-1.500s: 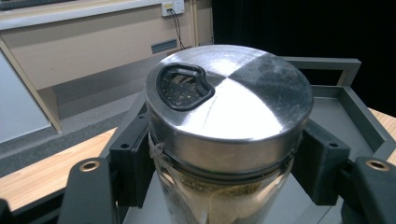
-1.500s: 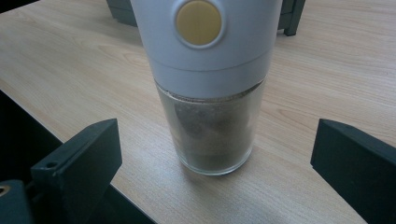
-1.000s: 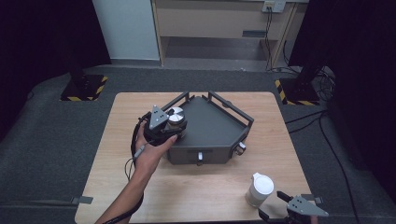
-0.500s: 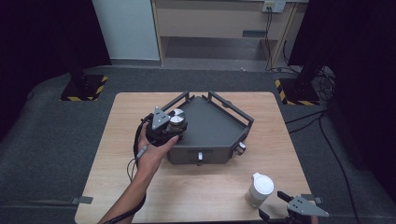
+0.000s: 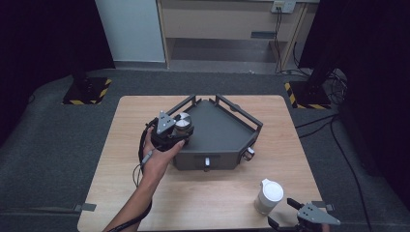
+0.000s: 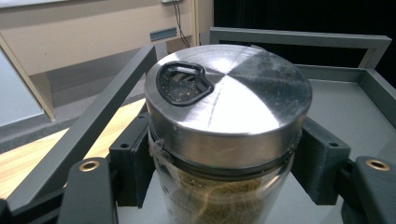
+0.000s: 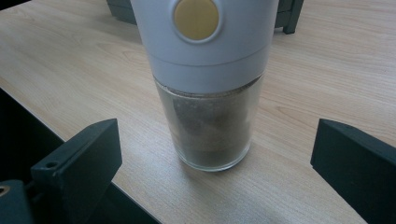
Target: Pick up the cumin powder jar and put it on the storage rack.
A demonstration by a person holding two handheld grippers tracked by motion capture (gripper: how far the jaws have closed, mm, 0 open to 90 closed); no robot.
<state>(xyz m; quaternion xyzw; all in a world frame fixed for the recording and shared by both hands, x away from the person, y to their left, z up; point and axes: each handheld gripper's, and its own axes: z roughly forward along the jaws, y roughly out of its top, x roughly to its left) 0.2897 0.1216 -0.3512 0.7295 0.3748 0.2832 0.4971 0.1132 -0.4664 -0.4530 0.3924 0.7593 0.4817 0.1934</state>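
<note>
Where the left gripper [image 6: 224,177] clamps the glass spice jar with the brushed steel lid [image 6: 228,109], I lose the lower half of the jar: it runs off the bottom of the left gripper view, and the print on its glass is too blurred for me to read. Its black pads [image 6: 322,163] press on the glass just under the lid from both sides. That lid is round and faintly scratched, with a black-rimmed pour opening near one edge, and brownish grains show through the glass below it. From the high view I see the jar [image 5: 183,122] held at the left rim of the dark grey metal tray [image 5: 227,130] on the light wooden table [image 5: 193,193], the hand [image 5: 157,162] partly covering the gripper's body.

My right gripper [image 7: 219,186] is cut off at the bottom edge of the high view. Its jaws stand wide apart, empty, either side of a glass shaker with a white cap and a round yellow button [image 7: 208,84], not touching it; the cap's top is out of frame.
</note>
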